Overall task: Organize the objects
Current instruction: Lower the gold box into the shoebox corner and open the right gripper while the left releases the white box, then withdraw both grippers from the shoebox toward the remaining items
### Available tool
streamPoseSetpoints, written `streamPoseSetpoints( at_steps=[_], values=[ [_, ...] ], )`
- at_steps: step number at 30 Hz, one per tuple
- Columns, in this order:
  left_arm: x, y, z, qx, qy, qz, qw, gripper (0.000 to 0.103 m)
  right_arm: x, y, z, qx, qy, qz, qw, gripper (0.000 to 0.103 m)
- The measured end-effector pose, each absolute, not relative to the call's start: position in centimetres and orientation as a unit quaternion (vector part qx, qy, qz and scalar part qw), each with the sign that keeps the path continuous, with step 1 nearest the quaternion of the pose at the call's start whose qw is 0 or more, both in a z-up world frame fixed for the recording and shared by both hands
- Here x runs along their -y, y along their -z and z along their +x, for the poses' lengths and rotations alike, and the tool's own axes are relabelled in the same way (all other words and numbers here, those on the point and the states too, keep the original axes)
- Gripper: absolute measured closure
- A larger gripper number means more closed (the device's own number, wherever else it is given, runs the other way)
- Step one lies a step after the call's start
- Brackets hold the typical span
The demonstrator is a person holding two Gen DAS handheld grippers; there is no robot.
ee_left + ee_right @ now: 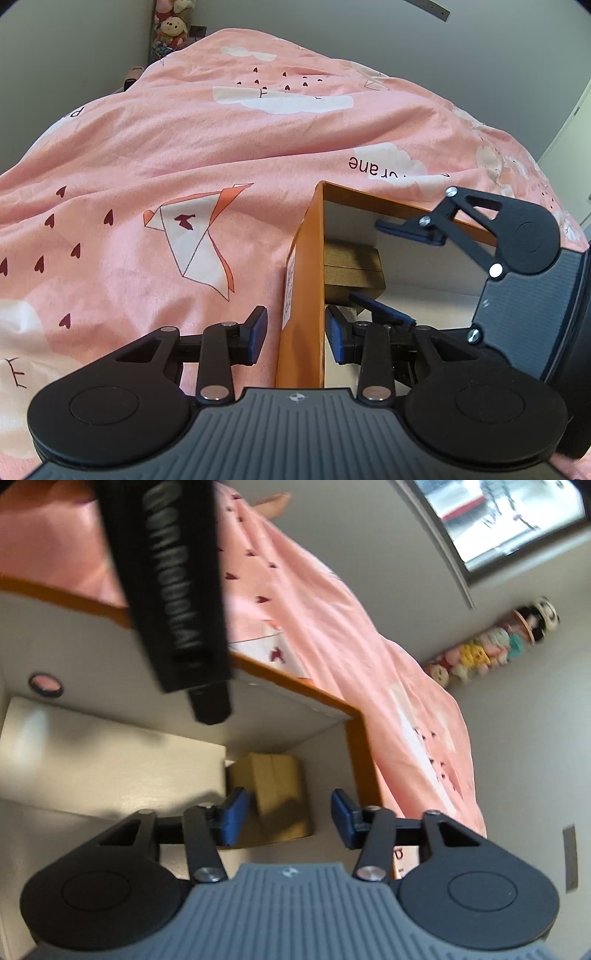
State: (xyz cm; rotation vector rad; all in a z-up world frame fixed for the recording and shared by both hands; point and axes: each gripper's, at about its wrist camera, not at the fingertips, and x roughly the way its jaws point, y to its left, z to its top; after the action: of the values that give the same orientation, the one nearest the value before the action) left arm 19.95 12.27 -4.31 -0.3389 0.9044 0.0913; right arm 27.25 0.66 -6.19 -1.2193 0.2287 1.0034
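An orange box [301, 295] with a white inside lies on the pink bedspread [184, 166]. A small tan box [351, 273] sits in its corner, also in the right wrist view [277, 794]. My left gripper [297, 330] is open, its fingers straddling the orange box's wall without touching it. My right gripper [286, 818] is open and empty, inside the orange box [354, 738] just above the tan box; it shows in the left wrist view [397, 269] too. A flat white item [110, 760] lies on the box floor beside the tan box.
The left gripper's black body [166, 583] hangs blurred across the right wrist view. Stuffed toys [491, 650] hang in a column by the wall, also in the left wrist view [171, 29]. A window [509, 517] is at upper right.
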Motion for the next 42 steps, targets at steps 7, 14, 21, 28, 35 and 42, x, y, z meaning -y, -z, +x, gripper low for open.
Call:
streamPoseSetpoints(
  at_steps=[7,14,21,28,35,42],
  values=[
    [-12.2,4.2,19.8,-0.437,-0.039,-0.163,0.884,0.061,-0.3,4.5,30.8,-0.223,-0.432,-0.469,0.737,0.052],
    [-12.0,4.0,19.5,-0.434,-0.04,-0.161,0.885,0.061,-0.2,5.3,31.8,-0.289,-0.441,-0.415,0.741,0.09],
    [-12.2,3.9,19.2,-0.431,-0.04,-0.164,0.887,0.061,-0.2,6.9,27.8,-0.287,-0.442,-0.41,0.744,0.097],
    [-11.4,1.7,17.5,-0.399,-0.043,-0.136,0.906,0.061,1.1,5.2,26.3,-0.288,-0.425,-0.394,0.763,0.098],
    [-9.4,-2.5,13.4,-0.343,-0.057,-0.074,0.935,0.057,5.0,-0.7,23.3,-0.302,-0.396,-0.273,0.823,0.092],
    [-6.6,-4.8,8.6,-0.331,-0.007,-0.028,0.943,0.055,10.5,-3.9,17.5,-0.328,-0.364,-0.16,0.857,0.091]
  ],
)
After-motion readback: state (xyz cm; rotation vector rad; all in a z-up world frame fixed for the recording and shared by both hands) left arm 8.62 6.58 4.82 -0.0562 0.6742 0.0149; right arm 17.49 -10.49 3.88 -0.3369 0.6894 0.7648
